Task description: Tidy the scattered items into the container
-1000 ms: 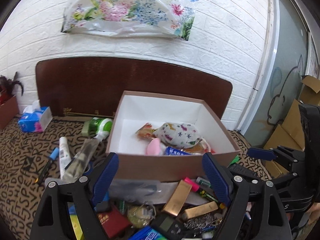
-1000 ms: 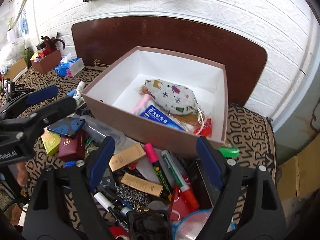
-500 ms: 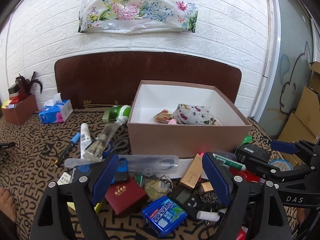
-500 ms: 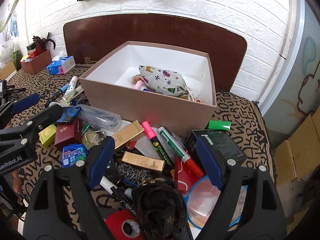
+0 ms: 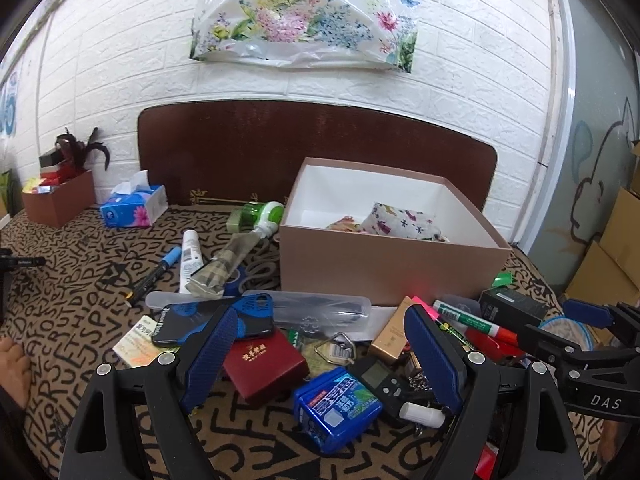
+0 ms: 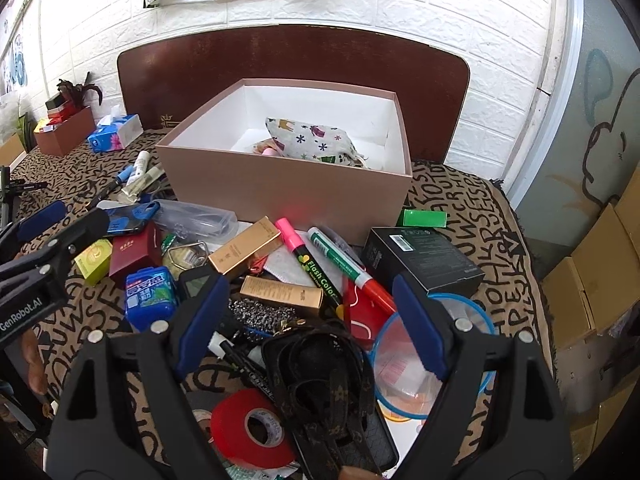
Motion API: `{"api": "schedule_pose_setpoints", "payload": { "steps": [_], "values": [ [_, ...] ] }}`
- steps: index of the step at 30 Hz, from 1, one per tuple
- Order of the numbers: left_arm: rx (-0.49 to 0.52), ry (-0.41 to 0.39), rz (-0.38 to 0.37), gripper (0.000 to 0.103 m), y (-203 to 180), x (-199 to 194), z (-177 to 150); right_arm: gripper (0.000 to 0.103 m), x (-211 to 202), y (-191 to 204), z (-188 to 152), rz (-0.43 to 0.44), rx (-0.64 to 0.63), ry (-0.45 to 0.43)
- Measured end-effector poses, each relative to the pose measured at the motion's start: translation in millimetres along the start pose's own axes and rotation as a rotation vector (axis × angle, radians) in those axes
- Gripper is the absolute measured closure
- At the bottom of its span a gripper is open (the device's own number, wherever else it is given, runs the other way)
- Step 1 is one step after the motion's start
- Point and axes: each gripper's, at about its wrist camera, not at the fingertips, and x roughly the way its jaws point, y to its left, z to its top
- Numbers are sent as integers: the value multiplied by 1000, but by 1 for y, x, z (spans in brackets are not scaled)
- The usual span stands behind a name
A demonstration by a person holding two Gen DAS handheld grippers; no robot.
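The pinkish-brown box (image 5: 384, 268) stands open on the patterned cloth, with a printed fabric pouch (image 6: 312, 140) and other small items inside. Scattered items lie in front of it. My left gripper (image 5: 322, 318) is open above a maroon box (image 5: 264, 364), a blue gum pack (image 5: 336, 408) and a black-and-blue phone (image 5: 216, 316), holding nothing. My right gripper (image 6: 310, 286) is open too, over a gold box (image 6: 280, 292), a brown strap (image 6: 320, 380), a red tape roll (image 6: 252, 428) and a blue-rimmed lid (image 6: 404, 364). A pink highlighter (image 6: 298, 248) and a green marker (image 6: 348, 268) lie nearer the box.
A black carton (image 6: 420, 260) sits right of the markers. A tissue pack (image 5: 132, 208) and a brown box with a plant (image 5: 56, 200) stand at the far left. The dark headboard (image 5: 312, 152) backs the bed. Cardboard boxes (image 6: 592, 280) are stacked at the right.
Both grippers have drawn back from the box and sunk a little, so the box looks farther off and more clutter shows beneath them. Both stay open and empty.
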Motion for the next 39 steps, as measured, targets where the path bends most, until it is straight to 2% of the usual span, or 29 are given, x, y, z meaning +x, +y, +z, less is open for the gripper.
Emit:
{"api": "schedule_pose_setpoints", "payload": {
  "steps": [7, 20, 32, 39],
  "values": [
    [-48, 8, -5, 16, 9, -1, -1, 18, -4, 3, -3, -11, -9, -5],
    [3, 26, 35, 16, 2, 0, -4, 18, -5, 3, -9, -36, -9, -11],
    [-10, 29, 39, 16, 4, -1, -5, 18, -5, 4, -12, -44, -15, -9],
    [-15, 33, 80, 16, 7, 1, -5, 18, -5, 4, -15, -42, -13, -12]
  ]
}}
